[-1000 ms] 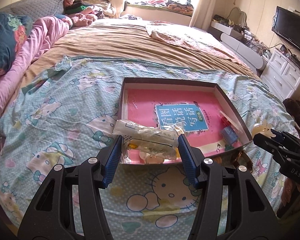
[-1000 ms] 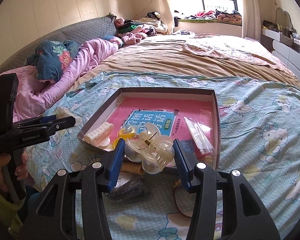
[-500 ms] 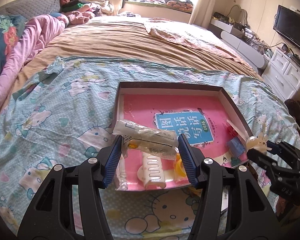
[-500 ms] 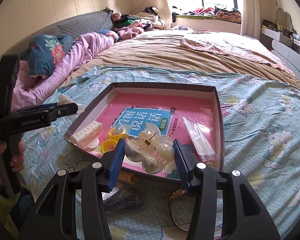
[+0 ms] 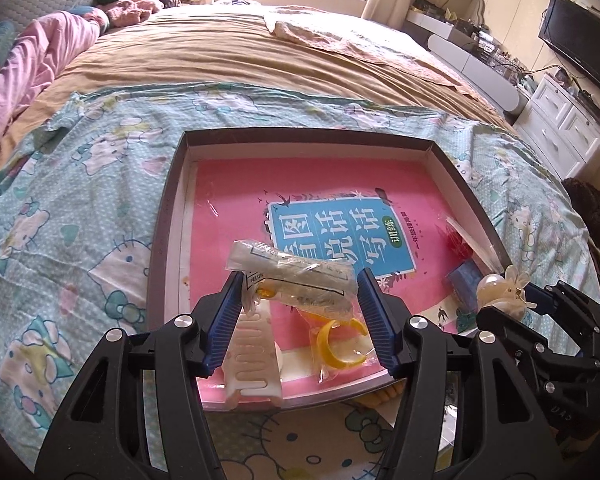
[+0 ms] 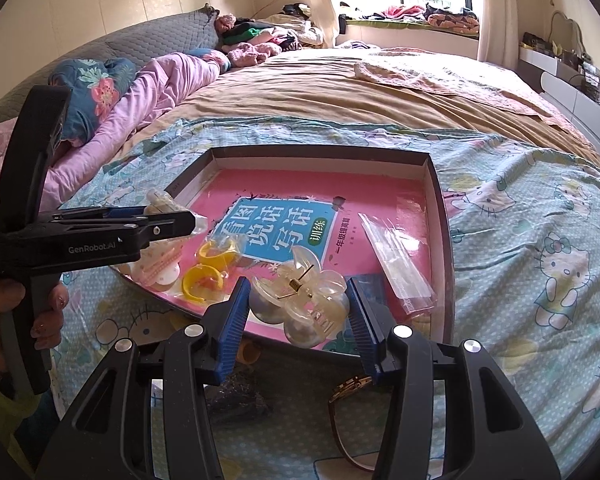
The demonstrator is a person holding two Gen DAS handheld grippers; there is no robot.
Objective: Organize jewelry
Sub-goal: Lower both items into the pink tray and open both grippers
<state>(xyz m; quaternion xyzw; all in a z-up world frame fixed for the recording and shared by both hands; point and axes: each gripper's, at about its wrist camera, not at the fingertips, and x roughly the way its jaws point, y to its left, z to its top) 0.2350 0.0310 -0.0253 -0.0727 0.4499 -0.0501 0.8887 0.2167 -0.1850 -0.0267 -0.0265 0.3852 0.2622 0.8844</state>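
A dark shallow box (image 5: 168, 216) with a pink book inside lies on the Hello Kitty bedspread; it also shows in the right wrist view (image 6: 440, 200). My left gripper (image 5: 300, 300) is shut on a clear plastic packet (image 5: 292, 276) and holds it above the box's near left part. My right gripper (image 6: 298, 300) is shut on a pearly clear hair claw (image 6: 300, 300), above the box's near edge; the claw shows in the left wrist view (image 5: 500, 292) too. In the box lie a white hair clip (image 5: 252, 360), yellow rings in a bag (image 5: 340, 344), a clear sleeve (image 6: 396, 264) and a blue item (image 5: 464, 284).
Outside the box's near edge lie a gold-rimmed band (image 6: 348, 396), a dark crumpled bag (image 6: 236, 400) and an orange item (image 6: 248, 352). Pink bedding and pillows (image 6: 140, 92) are at the far left. White drawers (image 5: 568, 128) and a TV (image 5: 580, 48) stand to the right.
Both grippers have moved forward over the box with their loads still held. The box looks nearer and larger in both views.
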